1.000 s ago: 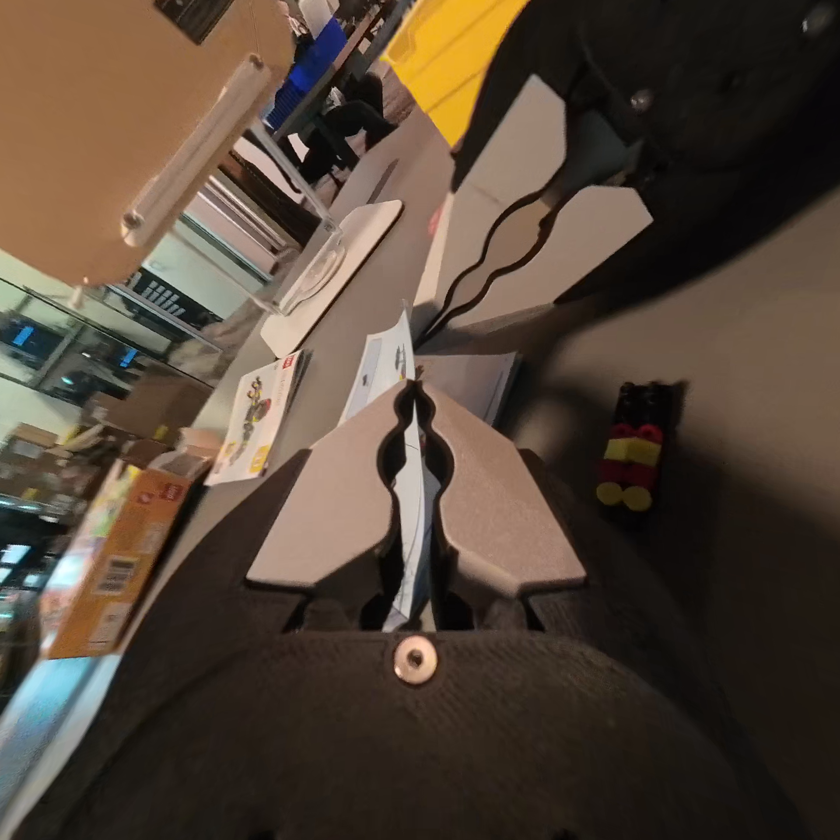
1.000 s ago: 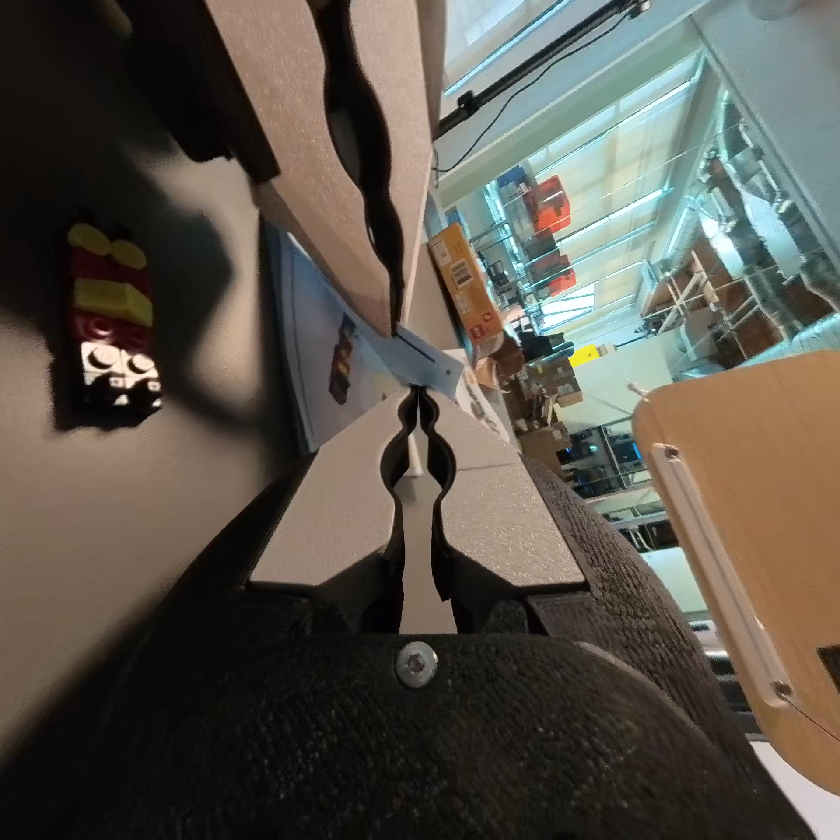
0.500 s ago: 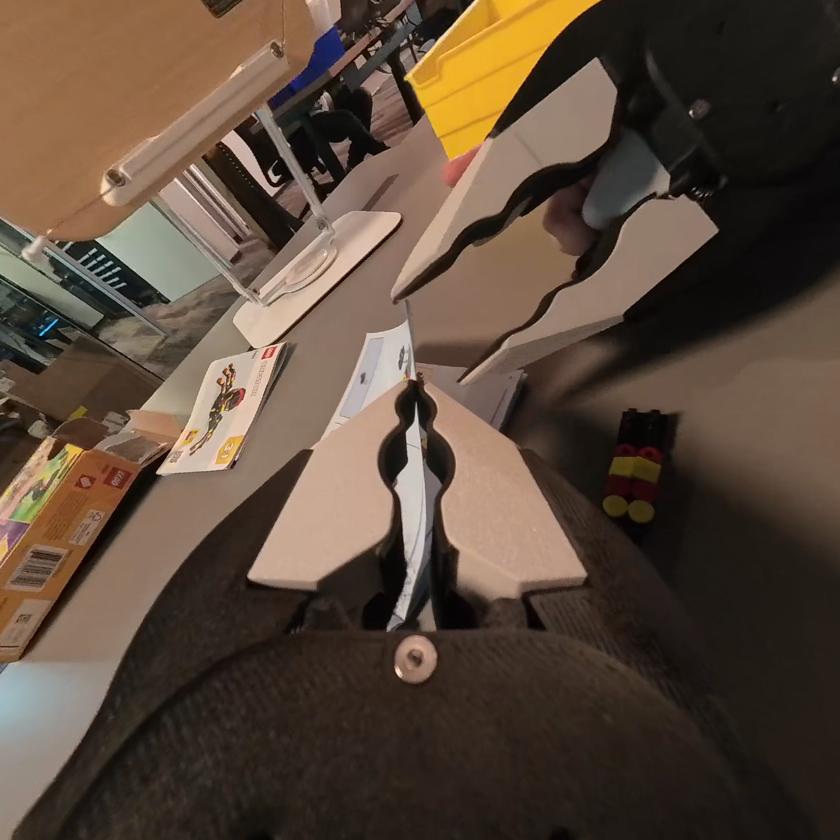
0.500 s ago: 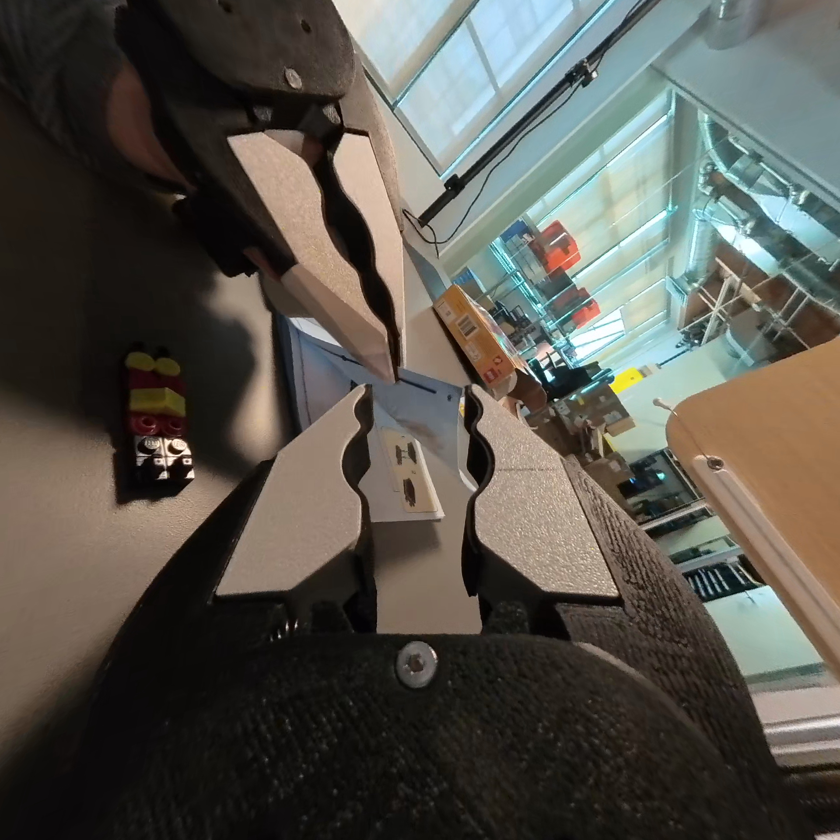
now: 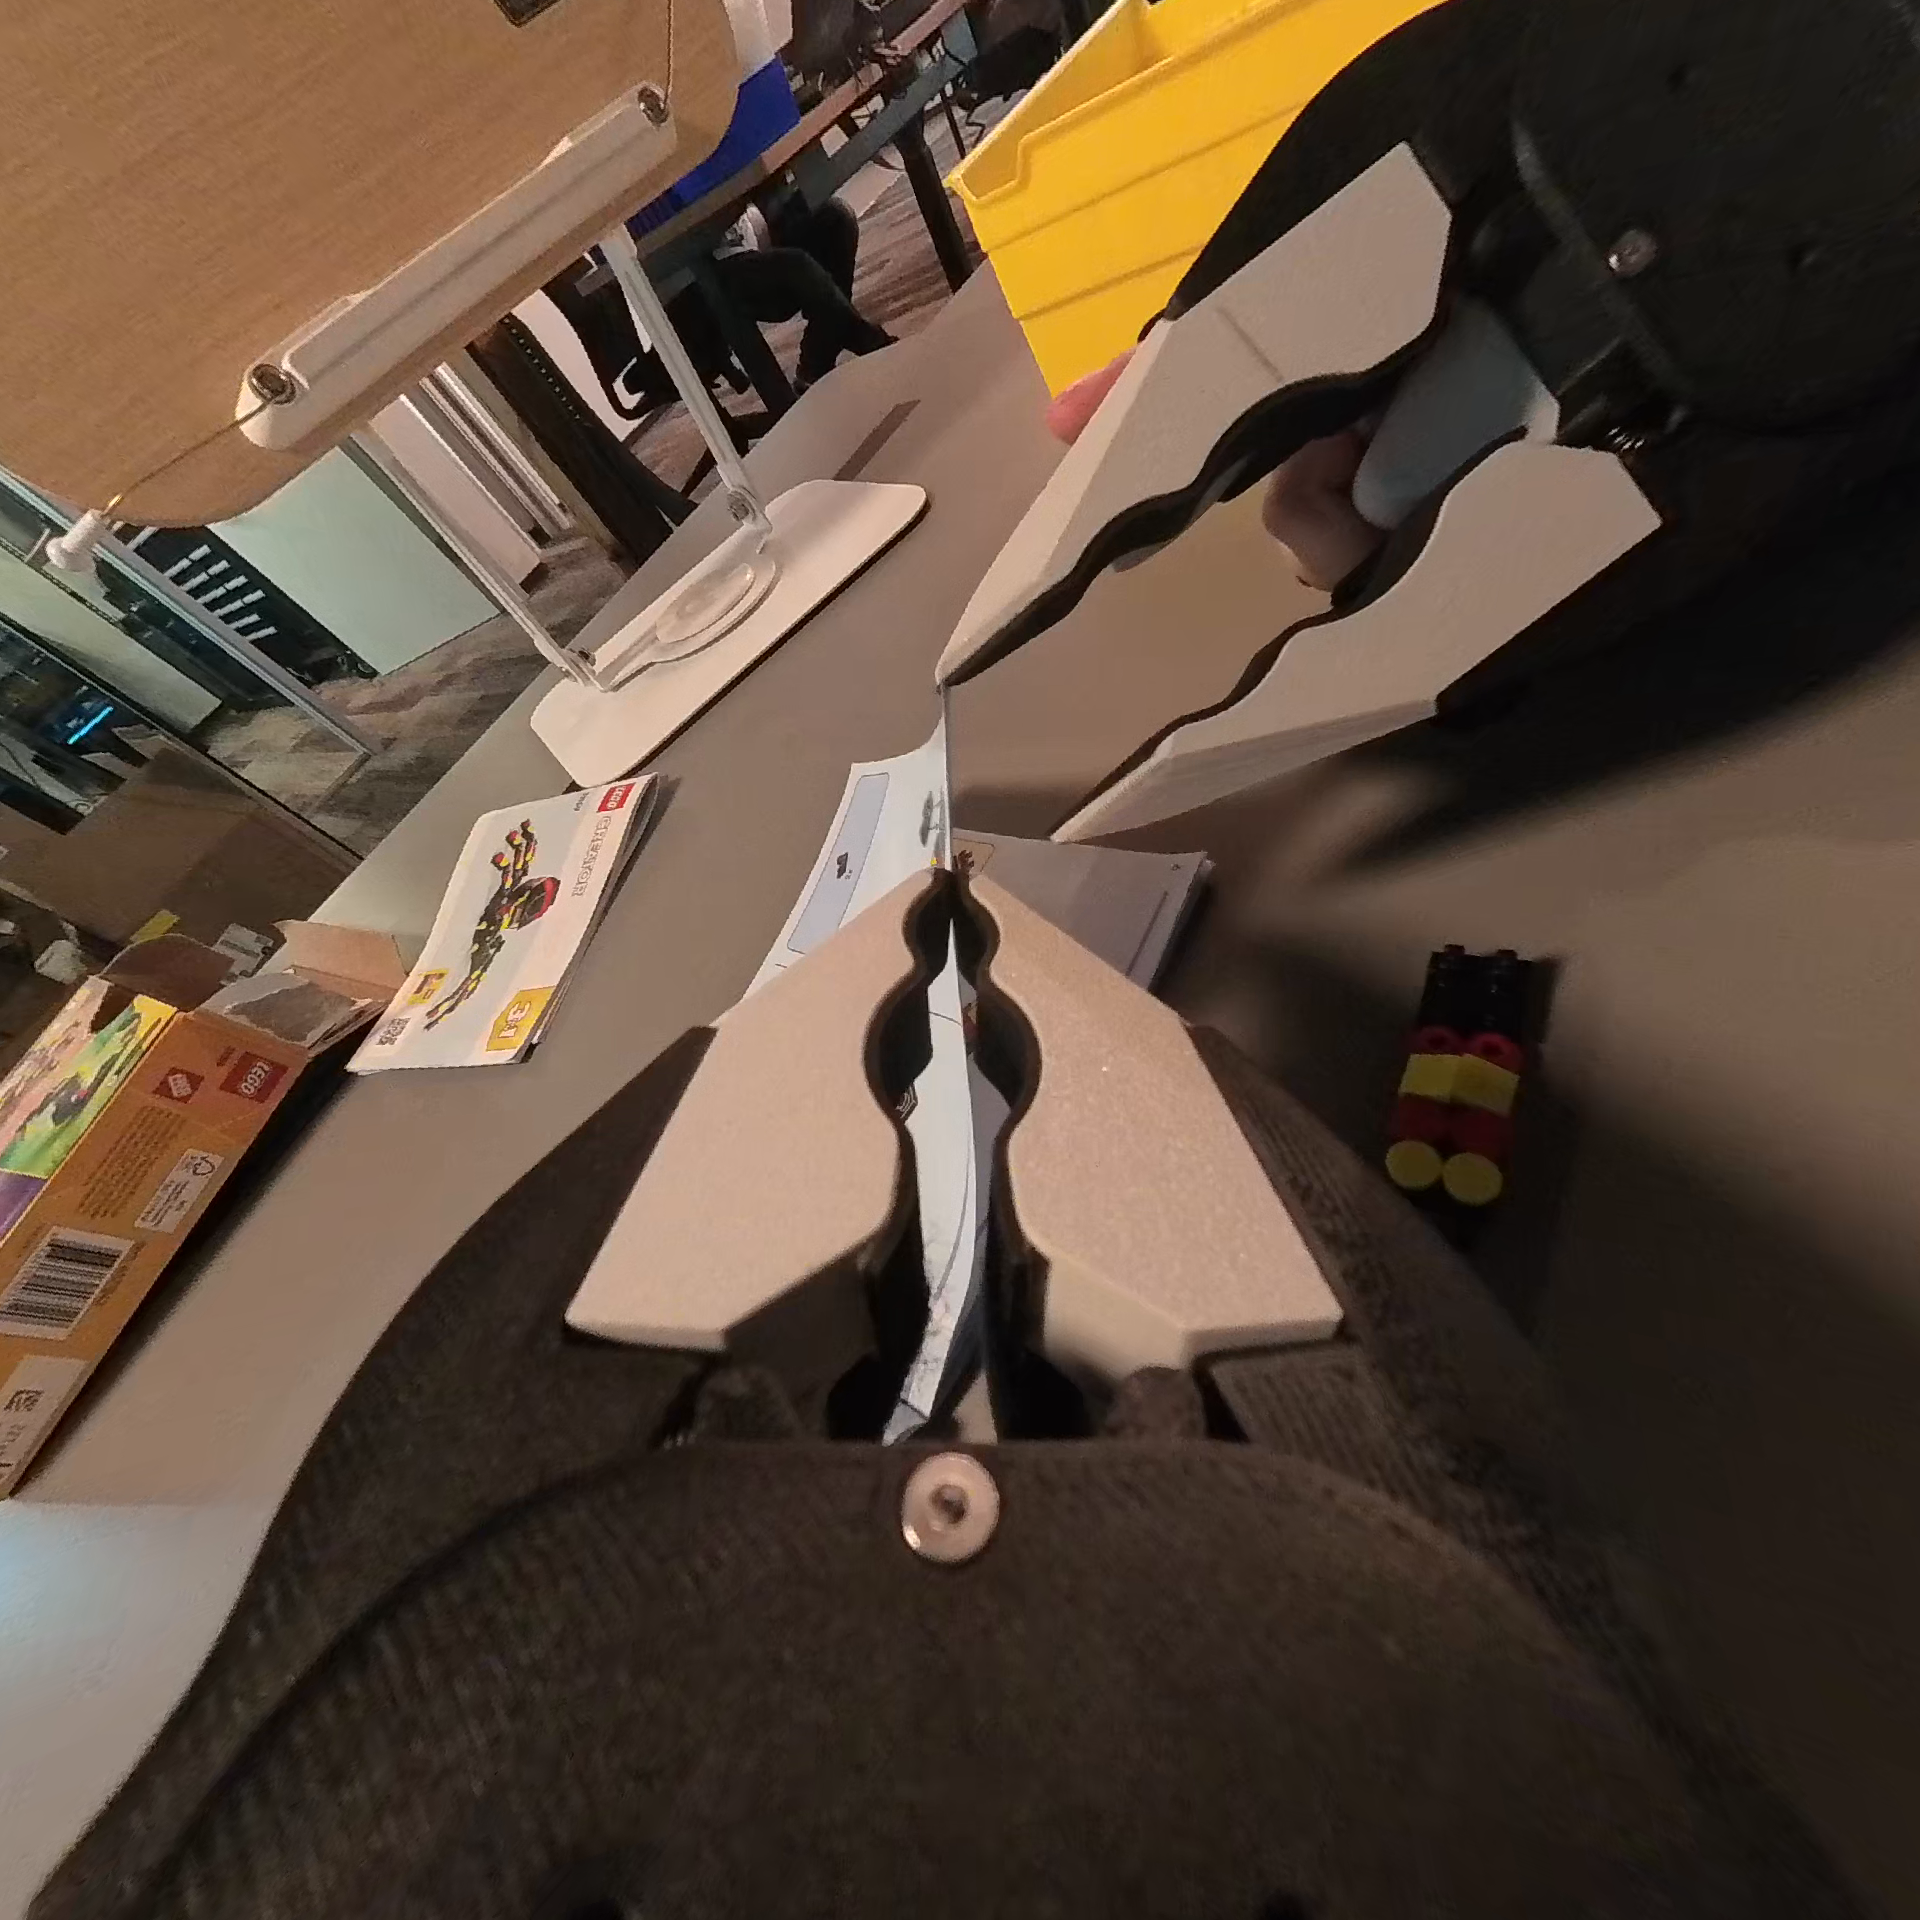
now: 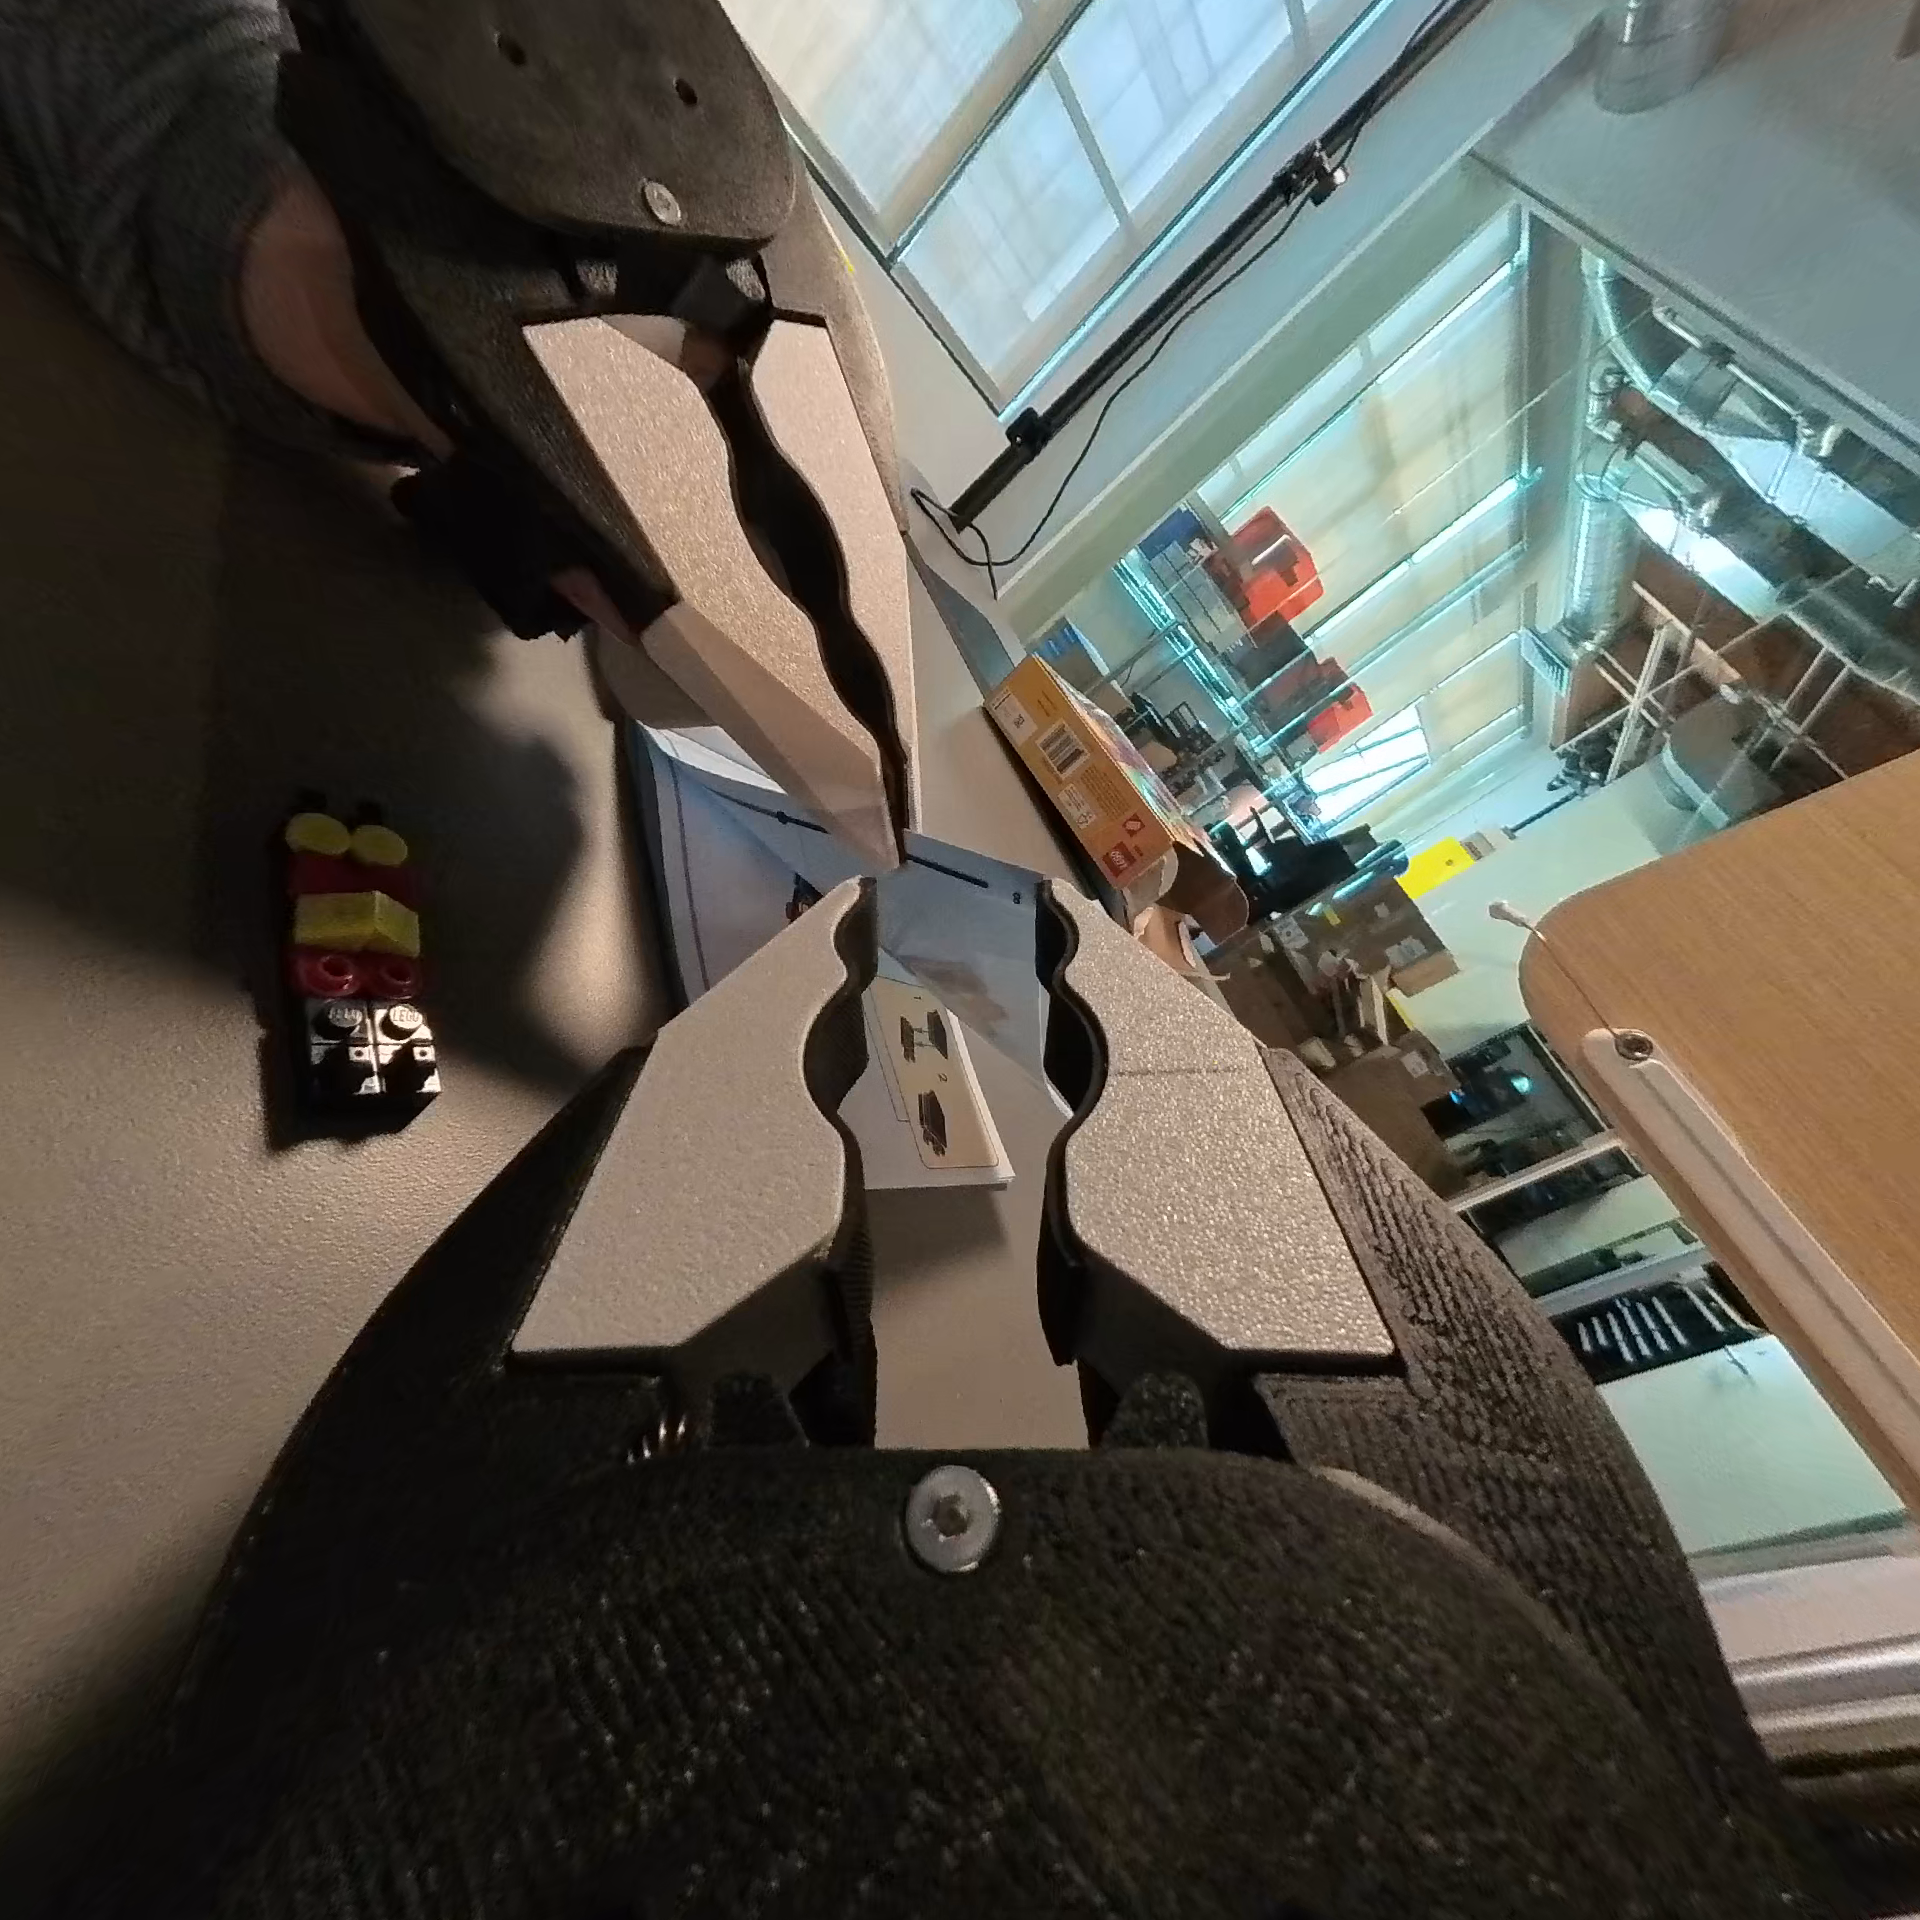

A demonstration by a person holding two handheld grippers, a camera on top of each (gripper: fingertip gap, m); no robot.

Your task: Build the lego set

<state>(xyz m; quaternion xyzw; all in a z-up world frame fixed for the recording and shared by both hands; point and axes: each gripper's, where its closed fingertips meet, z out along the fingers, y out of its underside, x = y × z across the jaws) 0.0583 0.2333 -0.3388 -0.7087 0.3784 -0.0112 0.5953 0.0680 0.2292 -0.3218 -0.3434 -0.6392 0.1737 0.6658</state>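
Left wrist view: left gripper (image 5: 951, 883) clamped on a page (image 5: 951, 1143) of the instruction booklet (image 5: 1122, 904).
Beyond, right gripper (image 5: 997, 748) spread open, holding nothing; brick stack (image 5: 1455, 1081) resting beside on table (image 5: 312, 1247). Likely page-turning; next, flatten page, then fetch bricks.

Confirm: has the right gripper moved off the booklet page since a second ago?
Yes. The right gripper has opened and backed away from the page, which the left gripper grips.

Warehouse-like workshop: storage shelving (image 6: 1288, 644), exposed ducts (image 6: 1704, 343), stacked cardboard boxes (image 6: 1382, 945).
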